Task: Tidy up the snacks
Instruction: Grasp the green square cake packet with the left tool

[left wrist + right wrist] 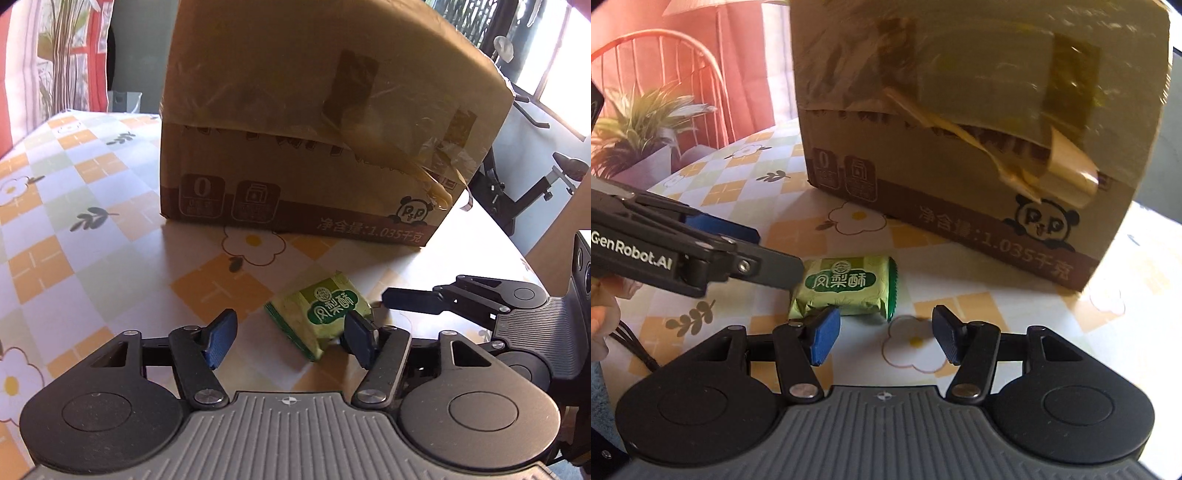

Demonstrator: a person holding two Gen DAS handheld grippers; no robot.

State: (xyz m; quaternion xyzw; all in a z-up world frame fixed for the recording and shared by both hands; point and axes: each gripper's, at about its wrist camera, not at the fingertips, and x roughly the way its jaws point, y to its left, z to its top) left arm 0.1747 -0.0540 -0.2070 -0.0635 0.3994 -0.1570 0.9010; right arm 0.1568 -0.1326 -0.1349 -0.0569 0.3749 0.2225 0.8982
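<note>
One green pineapple-cake packet [846,290] lies flat on the checked flower tablecloth [74,206], just in front of the taped cardboard box [295,110] (top cut off in both views). Left gripper [291,334] open, straddling the packet; right pad [357,338] looks to touch its edge, can't confirm. Right gripper [882,338] open, nothing between, packet just beyond left pad. Bg blurry: plant [646,118], exercise bike [524,192].
</note>
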